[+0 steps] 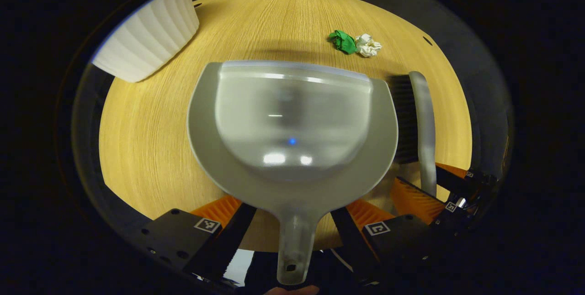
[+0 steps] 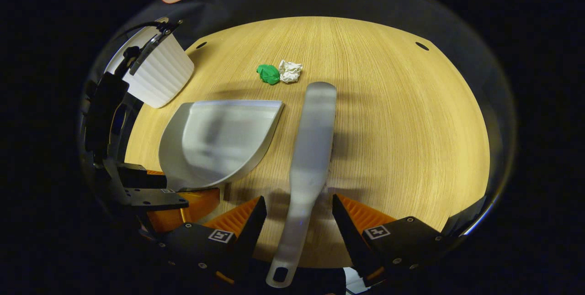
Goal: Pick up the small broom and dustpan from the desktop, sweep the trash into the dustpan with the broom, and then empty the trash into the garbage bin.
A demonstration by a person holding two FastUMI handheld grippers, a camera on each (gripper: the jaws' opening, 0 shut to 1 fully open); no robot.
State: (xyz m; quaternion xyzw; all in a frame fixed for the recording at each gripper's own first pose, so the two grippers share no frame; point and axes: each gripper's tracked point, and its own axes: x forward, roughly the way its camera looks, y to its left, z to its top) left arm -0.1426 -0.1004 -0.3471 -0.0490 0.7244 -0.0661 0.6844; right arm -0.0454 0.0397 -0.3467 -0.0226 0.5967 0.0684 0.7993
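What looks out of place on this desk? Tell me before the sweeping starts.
Nothing odd. The dustpan and broom lie flat side by side, each handle between open fingers. The green wad and white wad touch beyond them; the ribbed white bin stands upright.

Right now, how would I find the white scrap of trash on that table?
Start at the wooden table and find the grey dustpan beside the long grey broom. Just beyond the broom's far end lie two crumpled paper balls touching each other. The white paper ball is the one nearer the broom; its neighbour is the green paper ball.
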